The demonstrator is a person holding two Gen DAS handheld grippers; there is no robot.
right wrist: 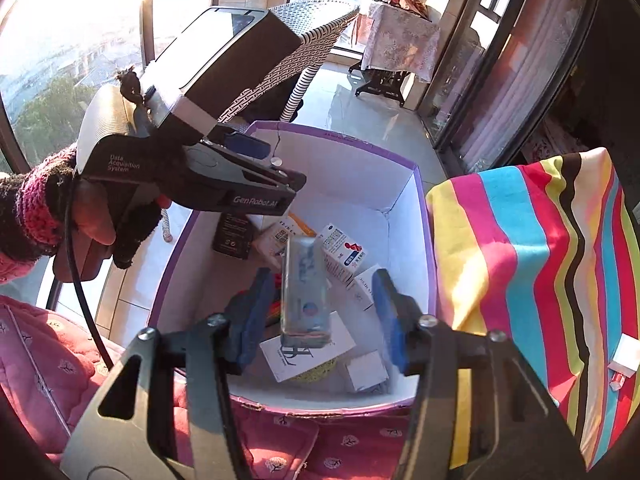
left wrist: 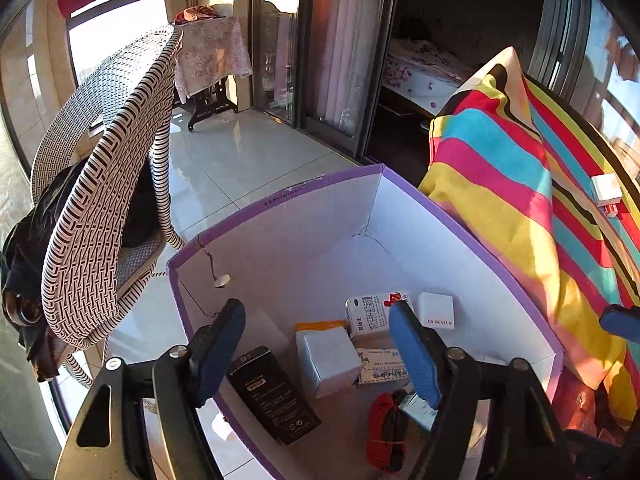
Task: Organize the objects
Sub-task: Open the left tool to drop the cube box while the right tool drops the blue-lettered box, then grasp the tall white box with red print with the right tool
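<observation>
The pale blue box [right wrist: 306, 288] hangs between the right gripper [right wrist: 320, 312]'s parted jaws, touching neither pad, long axis running away from the camera, above the purple-rimmed carton [right wrist: 430, 240]. The left gripper [left wrist: 320, 340] is spread wide over the carton, holding nothing

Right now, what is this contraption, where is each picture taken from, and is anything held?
A person holds a clamp tool in each hand, each with a wide-angle camera on it. One picture looks out from the left gripper, the other from the right gripper, which also sees the gloved hand carrying the left one. Below is a purple-rimmed box holding a black carton and red cord bundle, beside a striped cloth. Both grippers are open; a blurred pale blue packet is between the right one's fingers, untouched.
</observation>
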